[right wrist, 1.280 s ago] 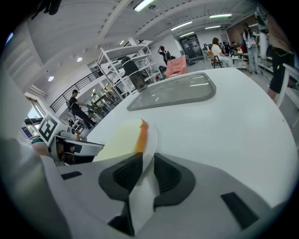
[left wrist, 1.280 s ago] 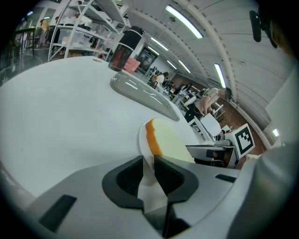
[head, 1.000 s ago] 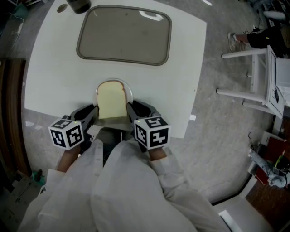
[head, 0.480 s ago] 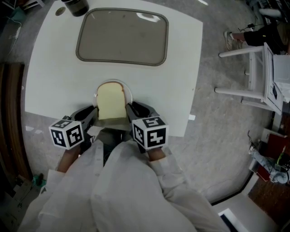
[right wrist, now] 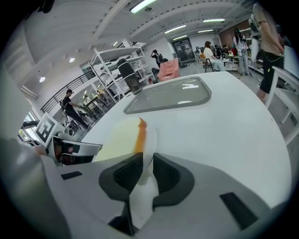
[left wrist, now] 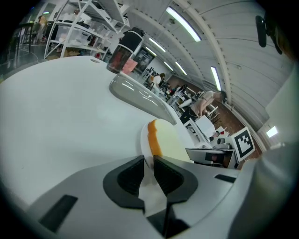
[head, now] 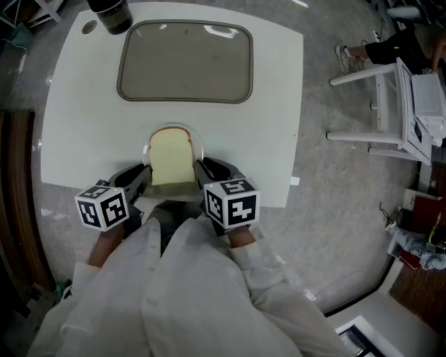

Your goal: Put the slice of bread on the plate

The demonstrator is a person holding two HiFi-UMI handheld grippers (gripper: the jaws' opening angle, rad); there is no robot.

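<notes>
A pale slice of bread (head: 172, 157) with an orange-brown crust lies flat on a small white plate (head: 201, 148) near the front edge of the white table (head: 272, 104). My left gripper (head: 145, 172) is at the plate's left side, shut on its rim. My right gripper (head: 200, 167) is shut on the right rim. In the left gripper view the plate's edge (left wrist: 144, 140) runs in between the left gripper's (left wrist: 148, 170) dark pads, with the bread (left wrist: 168, 142) just beyond. The right gripper view shows the same: the plate rim (right wrist: 150, 140) sits in the right gripper (right wrist: 147, 170), beside the bread (right wrist: 119, 140).
A large grey tray (head: 185, 61) lies at the back of the table, with a dark jar (head: 110, 14) at its far left corner. A white chair (head: 390, 104) stands on the floor to the right. The person's white sleeves fill the bottom of the head view.
Grippers, plate and bread keep their places. Only the head view has shifted slightly.
</notes>
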